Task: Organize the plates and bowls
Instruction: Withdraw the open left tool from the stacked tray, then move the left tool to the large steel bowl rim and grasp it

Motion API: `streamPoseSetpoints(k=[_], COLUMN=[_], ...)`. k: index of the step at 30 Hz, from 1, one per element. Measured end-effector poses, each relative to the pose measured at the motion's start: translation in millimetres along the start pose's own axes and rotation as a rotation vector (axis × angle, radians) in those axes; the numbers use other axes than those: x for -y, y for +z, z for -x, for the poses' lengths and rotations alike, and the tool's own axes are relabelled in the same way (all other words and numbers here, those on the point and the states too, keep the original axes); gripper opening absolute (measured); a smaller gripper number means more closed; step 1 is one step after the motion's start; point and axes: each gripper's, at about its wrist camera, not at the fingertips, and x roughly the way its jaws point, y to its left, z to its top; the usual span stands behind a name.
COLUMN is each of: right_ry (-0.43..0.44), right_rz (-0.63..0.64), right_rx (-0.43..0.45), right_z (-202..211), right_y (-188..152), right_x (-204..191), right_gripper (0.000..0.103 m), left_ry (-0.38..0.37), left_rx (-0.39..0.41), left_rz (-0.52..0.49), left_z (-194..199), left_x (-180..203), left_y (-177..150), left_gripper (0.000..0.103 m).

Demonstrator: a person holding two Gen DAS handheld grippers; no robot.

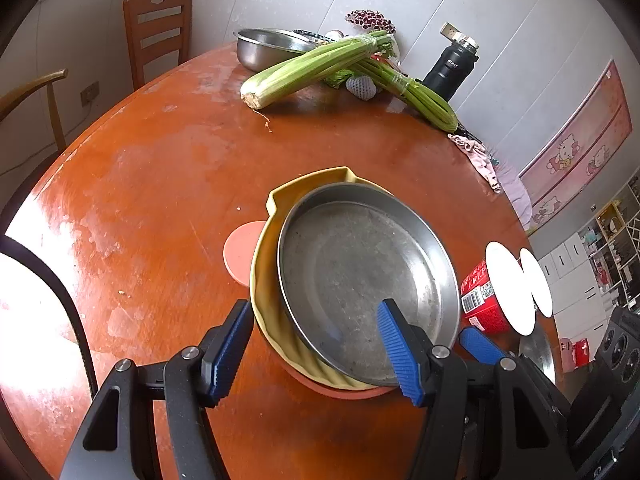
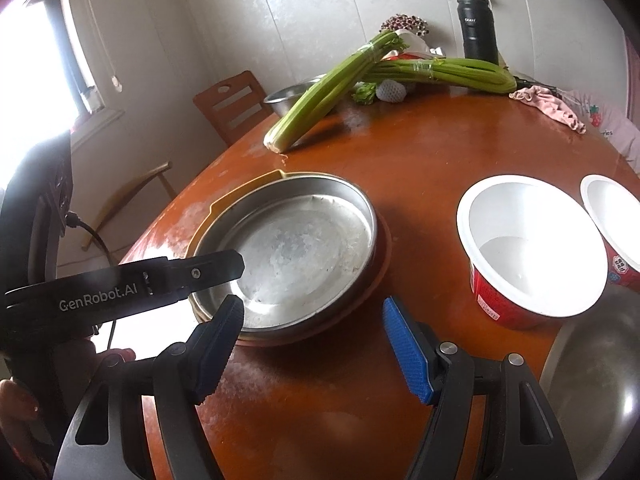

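Note:
A shallow steel plate [image 1: 360, 272] lies inside a yellow ribbed dish [image 1: 276, 320], which rests on an orange plate [image 1: 340, 392]. The same stack shows in the right wrist view, steel plate [image 2: 296, 256] on top. My left gripper [image 1: 316, 352] is open, its jaws standing either side of the stack's near rim, the right finger over the steel plate. My right gripper [image 2: 312, 348] is open and empty over bare table just in front of the stack. Two white-lined red paper bowls [image 2: 524, 248] [image 2: 616, 228] stand to the right. A steel bowl [image 2: 600, 380] sits at the near right.
Round wooden table [image 1: 160, 184]. At its far side lie two celery bunches [image 1: 312, 68], a steel basin [image 1: 268, 48], a black thermos [image 1: 452, 68] and a pink cloth [image 1: 476, 156]. A pink coaster [image 1: 240, 252] lies left of the stack. Wooden chairs [image 1: 156, 28] stand beyond.

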Motion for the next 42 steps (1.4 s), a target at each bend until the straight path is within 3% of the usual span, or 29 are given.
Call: streamPoseSetpoints(k=[4,14,21,34,42], right_ry=[-0.014,-0.005,-0.035,-0.17,-0.213], right_rz=[-0.01,-0.011,-0.029,-0.045,-0.125], right_rx=[0.02,0.071,0.169,0.283,0.241], right_z=[3,13,49,147,172], right_y=[1,4,1,-16,-31], right_x=[3,3,7,54,106], right_gripper=[0.074,0.074,0.074,0.074,0.074], left_ry=[-0.008,0.073,0.093,0.011,-0.03], left_rx=[0.017,0.092,0.134,0.164,0.156], left_rz=[0.011,-0.015,-0.062,-0.179,-0.267], left_z=[7,39,62,73,69], left_x=[-3,5,23,95,144], left_y=[-1,-6,-16,-43,-61], left_gripper=[0.064,0.064,0.064,0.068,0.069])
